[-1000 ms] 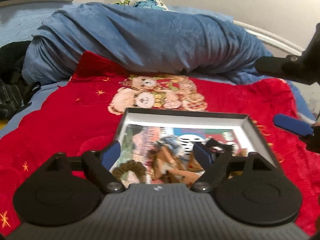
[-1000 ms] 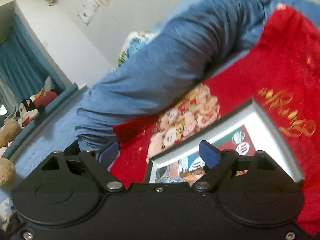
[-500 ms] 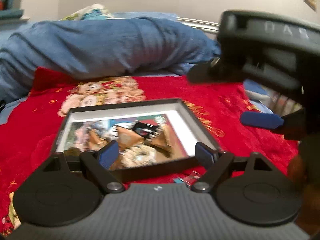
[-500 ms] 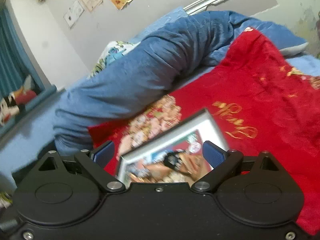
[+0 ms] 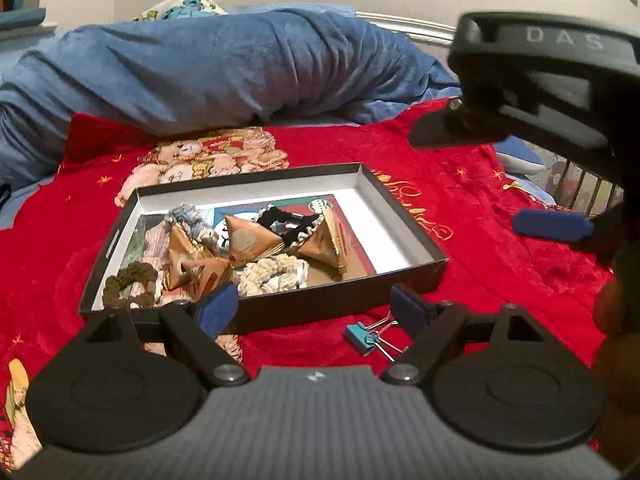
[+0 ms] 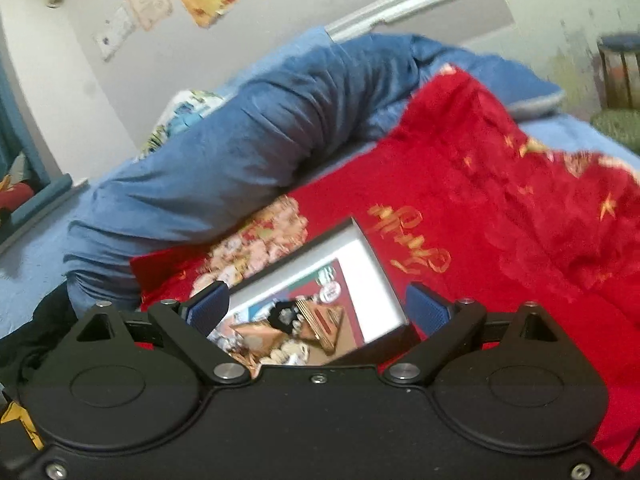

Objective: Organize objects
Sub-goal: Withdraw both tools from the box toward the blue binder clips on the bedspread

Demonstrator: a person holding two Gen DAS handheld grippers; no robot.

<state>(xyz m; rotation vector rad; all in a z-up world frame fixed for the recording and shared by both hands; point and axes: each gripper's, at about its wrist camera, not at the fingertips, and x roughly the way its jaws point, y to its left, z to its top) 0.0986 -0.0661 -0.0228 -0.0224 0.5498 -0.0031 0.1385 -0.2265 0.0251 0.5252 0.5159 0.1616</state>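
With both the left gripper (image 5: 314, 306) and right gripper (image 6: 318, 308) spread wide and empty, the small teal binder clip (image 5: 362, 336) outside the box (image 5: 404, 224) looks light, rigid and best pinched across its body

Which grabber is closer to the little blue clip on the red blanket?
Left. The left gripper hovers open just behind the blue binder clip, which lies between its fingers. The right gripper is raised off to the right, pointing over the black box.

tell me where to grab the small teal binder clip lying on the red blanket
Grip the small teal binder clip across its folded teal body, coming down from above. The body is the solid, blocky part; its silver wire handles splay out flat toward the right and would slip. The open left gripper already hovers near it.
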